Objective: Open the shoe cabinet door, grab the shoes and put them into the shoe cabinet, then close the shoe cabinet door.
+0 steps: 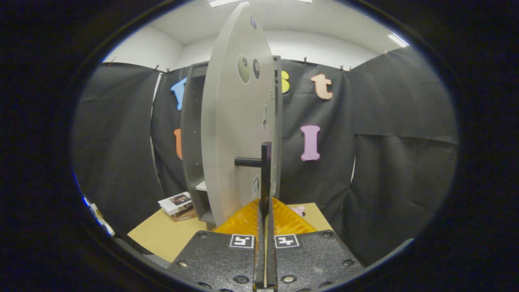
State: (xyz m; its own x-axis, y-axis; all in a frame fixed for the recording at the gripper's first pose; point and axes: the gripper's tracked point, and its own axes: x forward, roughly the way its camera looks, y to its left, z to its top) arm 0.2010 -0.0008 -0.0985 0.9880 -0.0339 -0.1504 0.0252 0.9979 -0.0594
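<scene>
between my fingers, the hand-held gripper [265, 211] pinches the door's dark handle [264, 162]; i judge it could slip off if i swing too fast. beyond, the door [237, 134] stands ajar on the shoe cabinet [192, 134], atop the desk [162, 235].

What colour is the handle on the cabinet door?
Black: the bar handle on the pale grey cabinet door, clearest in the gripper view.

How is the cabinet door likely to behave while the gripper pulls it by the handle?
The cabinet door looks like a stiff flat panel, so it should swing without flexing. The gripper has its fingers closed on the thin black handle, which may slip. The cabinet looks tall and narrow, so it could shift.
</scene>
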